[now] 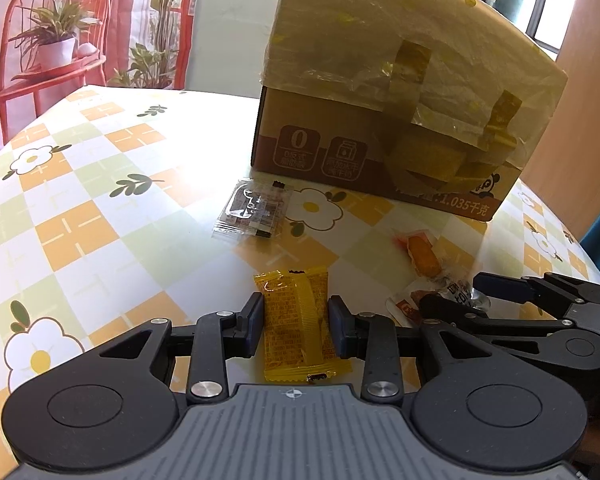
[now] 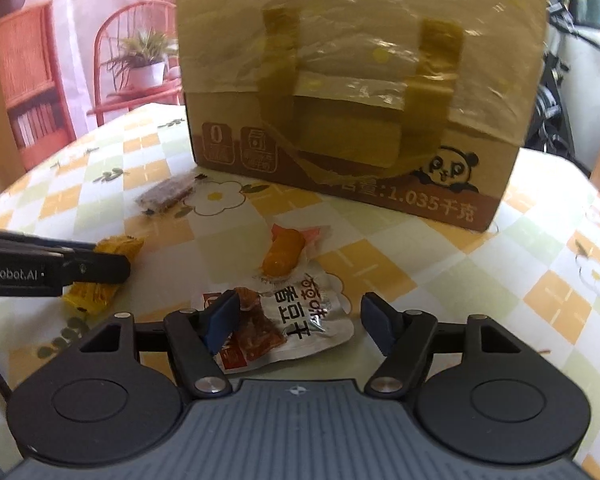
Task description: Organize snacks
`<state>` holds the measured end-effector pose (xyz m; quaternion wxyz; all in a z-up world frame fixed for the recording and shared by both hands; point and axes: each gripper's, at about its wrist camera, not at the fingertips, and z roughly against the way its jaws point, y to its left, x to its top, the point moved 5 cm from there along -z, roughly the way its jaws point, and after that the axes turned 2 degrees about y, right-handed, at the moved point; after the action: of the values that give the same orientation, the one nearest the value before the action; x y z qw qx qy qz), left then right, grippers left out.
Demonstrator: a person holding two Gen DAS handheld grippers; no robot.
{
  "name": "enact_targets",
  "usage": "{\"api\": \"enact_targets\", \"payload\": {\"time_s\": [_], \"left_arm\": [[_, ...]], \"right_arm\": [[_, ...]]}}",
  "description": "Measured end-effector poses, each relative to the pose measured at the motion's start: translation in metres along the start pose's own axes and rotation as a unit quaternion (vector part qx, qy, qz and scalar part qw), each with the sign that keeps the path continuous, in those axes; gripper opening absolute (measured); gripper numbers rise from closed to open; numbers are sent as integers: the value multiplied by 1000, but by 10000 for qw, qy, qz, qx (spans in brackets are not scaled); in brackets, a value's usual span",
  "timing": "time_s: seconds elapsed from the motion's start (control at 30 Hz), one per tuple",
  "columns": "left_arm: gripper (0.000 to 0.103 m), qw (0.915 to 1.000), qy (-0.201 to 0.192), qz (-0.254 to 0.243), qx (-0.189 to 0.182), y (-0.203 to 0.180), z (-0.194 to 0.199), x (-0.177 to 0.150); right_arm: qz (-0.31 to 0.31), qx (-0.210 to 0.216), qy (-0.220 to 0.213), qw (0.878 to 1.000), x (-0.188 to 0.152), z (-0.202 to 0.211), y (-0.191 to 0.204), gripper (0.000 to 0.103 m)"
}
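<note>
Yellow crinkly snack packet [image 1: 298, 326] pinched in left jaws; right jaws spread over silver pouch [image 2: 300, 320]

One box [image 2: 356, 92], four snack packets: yellow [image 1: 296, 328], clear dark [image 1: 252, 210], orange [image 2: 284, 254], white [image 2: 300, 328], two tongs [image 1: 296, 330] [image 2: 298, 322]

Open tablecloth [image 1: 80, 184] to the left; tall cardboard box [image 1: 400, 120] ahead, loose snack packets [image 2: 284, 252] before it.
</note>
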<state>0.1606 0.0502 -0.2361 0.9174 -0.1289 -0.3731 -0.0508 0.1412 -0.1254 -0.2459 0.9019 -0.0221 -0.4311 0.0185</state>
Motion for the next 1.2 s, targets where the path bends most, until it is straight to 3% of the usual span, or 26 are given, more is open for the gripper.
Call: {"api": "enact_targets", "payload": {"time_s": [0.13,0.43,0.5,0.73,0.97,1.2], "left_arm": [[36,10000,-4,14,-4,0,0,0],[36,10000,-13,2,4,0,0,0],[36,10000,-12,-1,5,0,0,0],[36,10000,-19,-18,15,0,0,0],[36,10000,-30,34,-19,1,0,0],[36,10000,-40,67,-44,2,1,0]], "right_arm": [[-26,68,23,10000,-1,-1,-3,69],[0,174,-77,9998,-1,4,-1,54],[-38,203,-182,9996,-1,7,-1,46],[-116,252,-167,9995,0,8,-3,45],[-747,570,82,9955,4,13,-21,53],[-419,88,231,9988,-2,17,-31,54]]}}
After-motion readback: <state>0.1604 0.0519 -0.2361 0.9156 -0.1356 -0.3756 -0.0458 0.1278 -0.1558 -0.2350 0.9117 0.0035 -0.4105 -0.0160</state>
